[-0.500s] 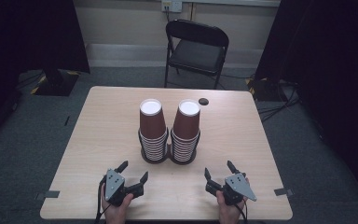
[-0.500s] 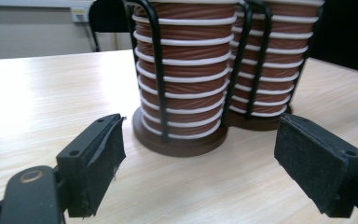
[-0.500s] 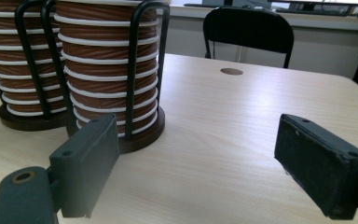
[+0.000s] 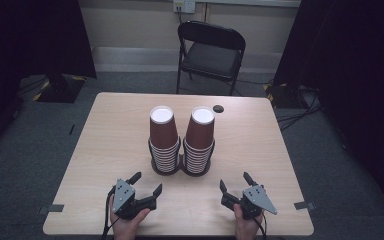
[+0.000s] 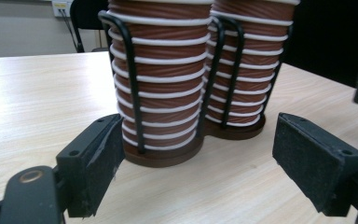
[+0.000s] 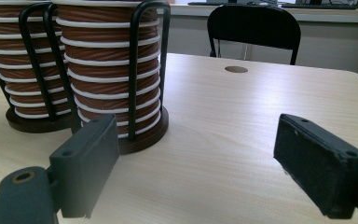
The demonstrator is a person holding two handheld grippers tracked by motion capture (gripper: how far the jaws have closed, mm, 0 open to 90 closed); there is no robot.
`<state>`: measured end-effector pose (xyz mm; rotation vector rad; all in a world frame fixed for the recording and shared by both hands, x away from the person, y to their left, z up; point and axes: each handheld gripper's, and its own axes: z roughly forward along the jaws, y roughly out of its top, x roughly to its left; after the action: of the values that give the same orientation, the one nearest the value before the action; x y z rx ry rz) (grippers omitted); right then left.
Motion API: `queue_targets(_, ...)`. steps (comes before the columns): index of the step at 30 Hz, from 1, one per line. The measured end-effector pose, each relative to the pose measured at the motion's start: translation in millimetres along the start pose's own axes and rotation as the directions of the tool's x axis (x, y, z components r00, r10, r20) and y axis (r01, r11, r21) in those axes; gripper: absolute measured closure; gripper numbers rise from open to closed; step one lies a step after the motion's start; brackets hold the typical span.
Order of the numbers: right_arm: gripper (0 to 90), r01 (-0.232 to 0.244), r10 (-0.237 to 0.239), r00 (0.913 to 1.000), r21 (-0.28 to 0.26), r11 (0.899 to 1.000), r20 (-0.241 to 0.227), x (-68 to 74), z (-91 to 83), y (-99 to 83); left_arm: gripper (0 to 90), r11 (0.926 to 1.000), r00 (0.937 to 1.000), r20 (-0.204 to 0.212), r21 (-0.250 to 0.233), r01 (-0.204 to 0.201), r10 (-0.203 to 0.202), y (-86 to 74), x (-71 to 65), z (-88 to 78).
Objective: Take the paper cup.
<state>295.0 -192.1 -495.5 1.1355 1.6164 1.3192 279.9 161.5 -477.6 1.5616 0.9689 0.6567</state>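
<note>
Two stacks of brown paper cups with white rims stand side by side in the middle of the wooden table point(image 4: 260, 135): the left stack point(image 4: 163, 135) and the right stack point(image 4: 200, 135), each in a black wire holder on a dark round base. My left gripper point(image 4: 148, 181) rests near the front edge, open, aimed at the left stack point(image 5: 158, 79) with nothing between its pads point(image 5: 98, 154). My right gripper point(image 4: 234, 179) is also open and empty, a short way in front of the right stack point(image 6: 112, 70). Its pads point(image 6: 91, 154) stand wide apart.
A black folding chair point(image 4: 211, 50) stands beyond the table's far edge. A small dark round hole point(image 4: 218, 108) lies in the tabletop behind the right stack. Tape marks point(image 4: 55, 208) sit at the front corners. Dark curtains flank both sides, and cables lie on the floor at the right.
</note>
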Motion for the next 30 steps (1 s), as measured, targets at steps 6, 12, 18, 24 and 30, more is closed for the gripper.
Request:
queue_targets(6,13.1,-0.001,0.001,1.0000,-0.008,1.000,0.000,0.3,-0.9,-0.3,15.8,0.9999,0.9992,0.040,-0.011,0.003,-0.003,3.2,-4.6,-0.6)
queue_targets(12,13.1,-0.016,0.016,0.9999,-0.007,1.000,-0.005,-0.9,-1.4,-0.4,16.0,0.9996,0.9982,0.052,-0.005,-0.029,0.030,9.4,-12.2,-0.1)
queue_targets(18,13.2,-0.013,0.013,0.9999,-0.010,1.000,0.000,-0.6,-1.4,-0.5,15.9,0.9996,0.9956,0.090,-0.010,-0.026,0.026,16.8,-16.5,5.2)
queue_targets(24,13.3,-0.016,0.015,0.9999,-0.010,1.000,-0.004,-0.9,-1.7,-0.5,16.2,0.9978,0.9904,0.122,-0.017,-0.064,0.065,31.9,-23.6,9.4)
queue_targets(30,13.4,-0.017,0.017,0.9998,-0.007,1.000,-0.008,-1.2,-1.5,-0.4,16.3,0.9966,0.9855,0.149,-0.022,-0.079,0.082,42.3,-27.9,13.8)
